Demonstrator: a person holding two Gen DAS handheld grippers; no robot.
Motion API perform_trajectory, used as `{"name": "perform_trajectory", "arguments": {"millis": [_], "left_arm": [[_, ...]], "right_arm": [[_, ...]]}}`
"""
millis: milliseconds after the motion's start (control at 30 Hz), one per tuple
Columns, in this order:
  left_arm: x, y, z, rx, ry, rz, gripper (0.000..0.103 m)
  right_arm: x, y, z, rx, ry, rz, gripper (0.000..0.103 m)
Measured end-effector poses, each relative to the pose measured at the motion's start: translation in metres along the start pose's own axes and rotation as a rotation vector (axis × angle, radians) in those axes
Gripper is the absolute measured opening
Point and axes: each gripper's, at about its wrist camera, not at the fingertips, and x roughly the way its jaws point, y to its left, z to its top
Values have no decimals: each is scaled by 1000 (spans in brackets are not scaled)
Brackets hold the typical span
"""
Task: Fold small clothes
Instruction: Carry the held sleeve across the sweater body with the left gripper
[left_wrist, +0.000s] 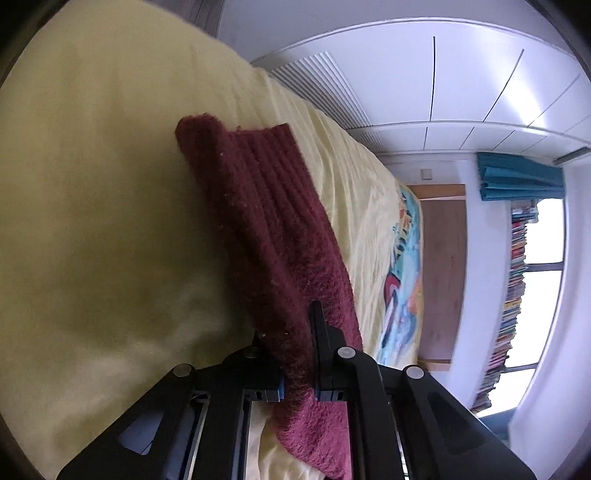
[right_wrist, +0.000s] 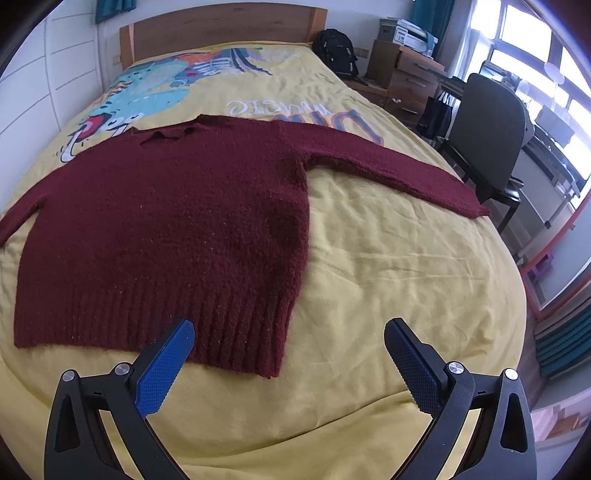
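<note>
Fingers (left_wrist: 282, 354) tight on sweater (left_wrist: 266, 221).

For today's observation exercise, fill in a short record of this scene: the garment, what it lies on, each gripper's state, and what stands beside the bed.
garment: dark red knitted sweater, spread flat, one sleeve stretched out sideways
surface: bed with yellow cover
left gripper: shut on the sweater's fabric
right gripper: open, holding nothing, near the ribbed hem
beside the bed: dark chair
</note>
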Motion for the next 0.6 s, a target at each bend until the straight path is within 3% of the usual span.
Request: {"name": "perform_trajectory", "arguments": {"millis": [333, 600], "left_arm": [[0, -50, -44, 93, 14, -58, 7], [20, -107, -96, 144, 81, -115, 6]], "right_arm": [[2, -17, -5, 36, -23, 25, 103], [1, -45, -10, 89, -50, 40, 103]]}}
